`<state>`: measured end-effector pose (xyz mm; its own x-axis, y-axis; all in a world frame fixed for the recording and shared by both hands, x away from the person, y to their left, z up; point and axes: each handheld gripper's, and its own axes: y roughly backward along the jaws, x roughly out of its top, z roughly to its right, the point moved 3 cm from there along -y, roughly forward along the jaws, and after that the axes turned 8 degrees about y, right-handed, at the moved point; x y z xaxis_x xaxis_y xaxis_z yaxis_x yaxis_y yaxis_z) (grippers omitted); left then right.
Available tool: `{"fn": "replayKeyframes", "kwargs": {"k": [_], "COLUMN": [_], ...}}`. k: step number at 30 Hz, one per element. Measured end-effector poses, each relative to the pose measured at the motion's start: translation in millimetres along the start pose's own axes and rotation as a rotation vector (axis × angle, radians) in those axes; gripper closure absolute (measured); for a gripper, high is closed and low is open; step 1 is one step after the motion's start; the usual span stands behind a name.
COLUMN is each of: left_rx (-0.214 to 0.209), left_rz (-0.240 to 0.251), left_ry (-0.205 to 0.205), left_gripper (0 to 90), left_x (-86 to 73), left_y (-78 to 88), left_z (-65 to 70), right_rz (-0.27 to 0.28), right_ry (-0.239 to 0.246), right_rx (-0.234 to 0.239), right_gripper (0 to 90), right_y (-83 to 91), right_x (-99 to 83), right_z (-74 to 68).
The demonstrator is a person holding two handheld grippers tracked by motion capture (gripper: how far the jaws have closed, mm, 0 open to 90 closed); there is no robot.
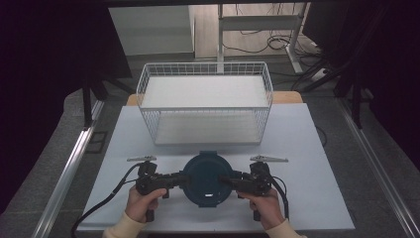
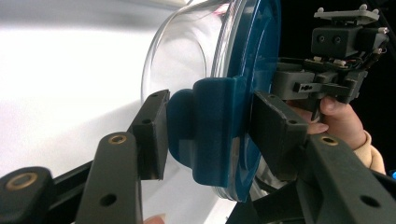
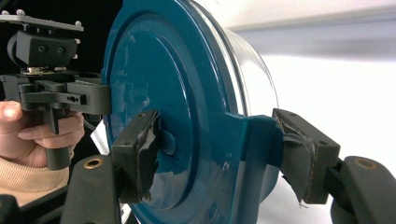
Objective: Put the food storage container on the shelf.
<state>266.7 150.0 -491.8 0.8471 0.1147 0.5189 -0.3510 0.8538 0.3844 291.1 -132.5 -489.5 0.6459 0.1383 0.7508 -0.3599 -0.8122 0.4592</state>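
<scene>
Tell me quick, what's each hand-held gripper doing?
Left hand-held gripper: closed on the container's blue side latch.
Right hand-held gripper: closed on the opposite latch.

**Dark Blue Lid Between Black Jaws**

The lid (image 1: 205, 179) clamped between the jaws was dark teal-blue, glossy, on a clear glass bowl (image 2: 182, 56). Both the left gripper (image 1: 182, 179) and the right gripper (image 1: 224, 180) were black. Beyond the jaws stood a white wire basket (image 1: 205, 101) with a grid pattern. The tabletop (image 1: 317, 163) under them was pale grey-white. The sleeves (image 1: 120, 228) behind the jaws were cream.
</scene>
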Motion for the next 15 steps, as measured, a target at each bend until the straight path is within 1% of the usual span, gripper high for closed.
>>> {"fn": "replayKeyframes", "kwargs": {"k": [2,5,8,15], "left_rx": [0.001,-0.013,-0.022,-0.023], "left_rz": [0.007,0.013,0.02,0.033], "left_ry": [-0.013,-0.015,-0.022,-0.064], "left_gripper": [48.9,49.2,49.3,49.3], "left_x": [0.4,0.8,1.5,4.7], "left_y": [1.6,4.3,7.2,13.4], "left_z": [4.0,6.5,9.7,21.6], "right_rz": [0.008,0.015,0.02,0.043], "right_ry": [0.015,0.023,0.05,0.097], "right_rx": [0.002,0.0,-0.009,-0.014], "right_gripper": [34.5,34.5,34.5,34.5], "right_y": [2.7,6.2,9.1,17.1], "right_x": [1.8,4.0,6.8,14.1], "right_z": [-2.6,-6.8,-11.9,-21.3]}}
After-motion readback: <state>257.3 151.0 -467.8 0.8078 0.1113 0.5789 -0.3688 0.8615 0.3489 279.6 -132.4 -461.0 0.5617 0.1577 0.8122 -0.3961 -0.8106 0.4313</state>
